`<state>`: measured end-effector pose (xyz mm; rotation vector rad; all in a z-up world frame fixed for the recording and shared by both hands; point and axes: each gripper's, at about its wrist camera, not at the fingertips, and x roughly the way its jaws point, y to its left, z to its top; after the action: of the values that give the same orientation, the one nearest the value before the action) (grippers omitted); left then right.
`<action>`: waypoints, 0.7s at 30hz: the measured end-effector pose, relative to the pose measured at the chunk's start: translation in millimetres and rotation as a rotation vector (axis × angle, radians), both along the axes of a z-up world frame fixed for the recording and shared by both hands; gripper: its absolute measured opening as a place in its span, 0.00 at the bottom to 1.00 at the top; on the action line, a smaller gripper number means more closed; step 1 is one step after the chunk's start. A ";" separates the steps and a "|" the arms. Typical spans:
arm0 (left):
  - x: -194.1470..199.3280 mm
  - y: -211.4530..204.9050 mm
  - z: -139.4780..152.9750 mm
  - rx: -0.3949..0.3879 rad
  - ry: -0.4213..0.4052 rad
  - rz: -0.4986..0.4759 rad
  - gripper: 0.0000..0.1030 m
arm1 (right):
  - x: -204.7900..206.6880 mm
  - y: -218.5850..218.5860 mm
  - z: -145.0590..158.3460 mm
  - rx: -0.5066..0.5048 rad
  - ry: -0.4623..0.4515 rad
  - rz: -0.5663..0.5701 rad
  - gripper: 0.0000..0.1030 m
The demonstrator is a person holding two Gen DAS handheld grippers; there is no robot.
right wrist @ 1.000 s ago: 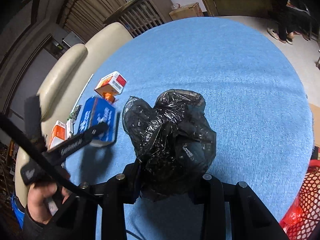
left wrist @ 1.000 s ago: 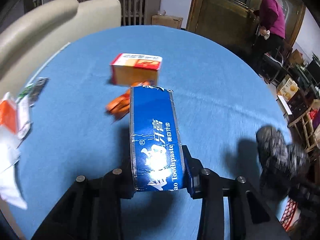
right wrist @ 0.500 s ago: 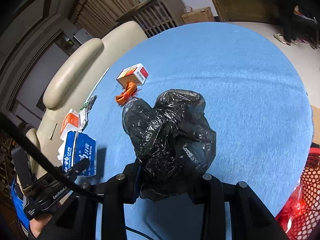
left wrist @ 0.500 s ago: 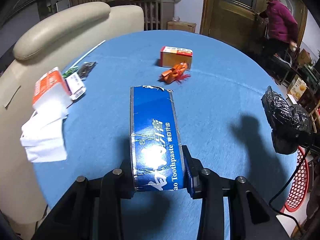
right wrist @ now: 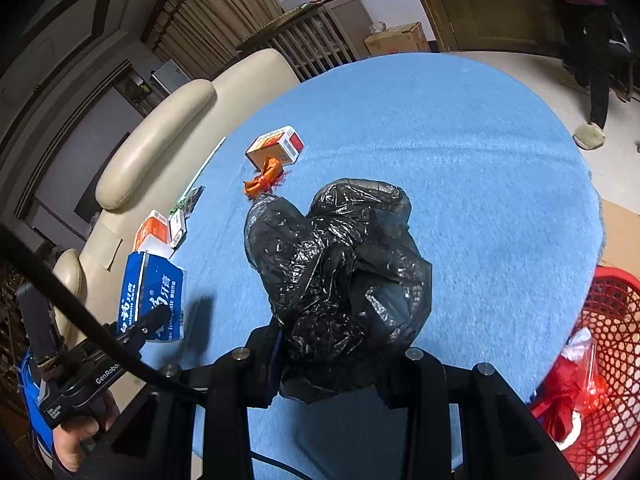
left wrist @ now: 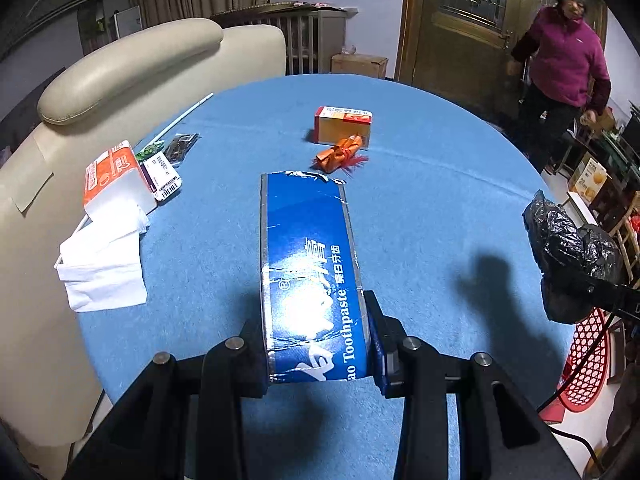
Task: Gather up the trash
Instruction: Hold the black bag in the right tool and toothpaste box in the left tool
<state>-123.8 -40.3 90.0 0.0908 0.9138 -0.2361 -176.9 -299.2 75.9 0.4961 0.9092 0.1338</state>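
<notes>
My left gripper (left wrist: 316, 352) is shut on a blue toothpaste box (left wrist: 310, 268) and holds it above the near part of the round blue table (left wrist: 420, 208). My right gripper (right wrist: 340, 364) is shut on a crumpled black plastic bag (right wrist: 340, 272), held above the table's near right side. The bag also shows in the left wrist view (left wrist: 572, 256), and the toothpaste box in the right wrist view (right wrist: 152, 296). On the table lie an orange-and-red box (left wrist: 344, 125) and an orange wrapper (left wrist: 340, 155) in front of it.
A red mesh basket (right wrist: 608, 360) with red and white trash stands on the floor at the right of the table. White tissues (left wrist: 104, 272), an orange pack (left wrist: 110, 172) and small packets (left wrist: 164, 172) lie at the table's left edge. A cream sofa (left wrist: 120, 76) stands behind. A person (left wrist: 560, 68) stands at the door.
Both grippers have drawn back and risen from the table, each keeping its load. The left gripper with the toothpaste box has moved away from the orange box toward the near edge.
</notes>
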 end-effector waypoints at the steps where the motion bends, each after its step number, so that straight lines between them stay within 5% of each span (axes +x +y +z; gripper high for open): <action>1: -1.6 -0.9 0.3 0.002 0.000 -0.002 0.38 | -3.0 -0.5 -0.9 0.003 0.001 0.000 0.37; 21: -26.3 -33.4 -9.7 0.051 0.031 -0.081 0.38 | -26.9 -11.6 -11.4 0.042 0.032 -0.004 0.37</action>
<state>-150.1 -73.7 80.4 0.1715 0.9487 -0.2900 -203.7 -310.7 64.5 0.5403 0.9382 0.1415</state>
